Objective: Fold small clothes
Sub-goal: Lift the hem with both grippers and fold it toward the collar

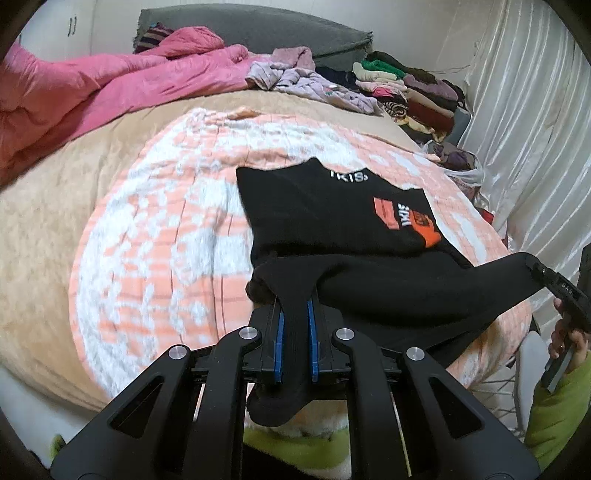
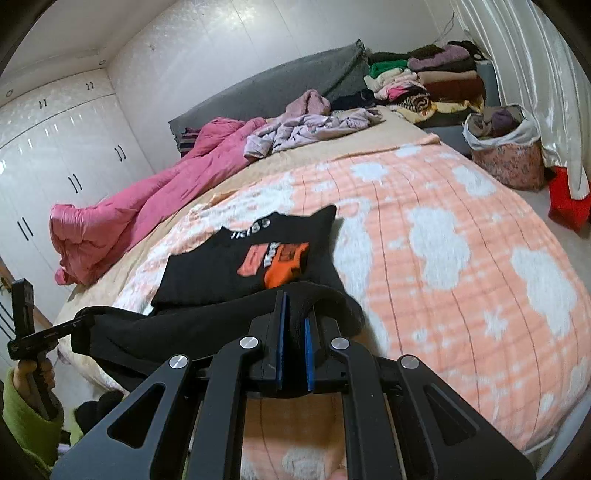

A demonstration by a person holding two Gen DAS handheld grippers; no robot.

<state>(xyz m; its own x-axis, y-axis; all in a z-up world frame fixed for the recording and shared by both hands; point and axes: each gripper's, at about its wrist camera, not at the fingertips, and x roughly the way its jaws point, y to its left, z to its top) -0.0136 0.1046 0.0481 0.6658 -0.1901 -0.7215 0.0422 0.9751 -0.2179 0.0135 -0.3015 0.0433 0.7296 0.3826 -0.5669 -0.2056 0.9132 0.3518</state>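
A small black shirt [image 1: 332,218] with an orange print [image 1: 406,221] and white lettering lies on the orange-and-white blanket [image 1: 166,240]. Its near edge is raised off the blanket and stretched between both grippers. My left gripper [image 1: 294,306] is shut on one corner of that edge, with black cloth squeezed between its blue pads [image 1: 279,332]. The right gripper [image 1: 554,288] grips the other corner at the far right. In the right wrist view, the right gripper [image 2: 293,310] pinches the shirt [image 2: 214,269], and the left gripper [image 2: 55,332] holds the hem at the left.
A pink quilt [image 1: 92,92] lies along the bed's far-left side. Loose lilac clothes [image 1: 303,79] and a stack of folded clothes [image 1: 417,96] sit by the grey headboard [image 1: 240,26]. A floral basket [image 2: 506,155] stands beside the bed under a white curtain [image 1: 524,110]. Hands in green sleeves [image 1: 554,417] hold the grippers.
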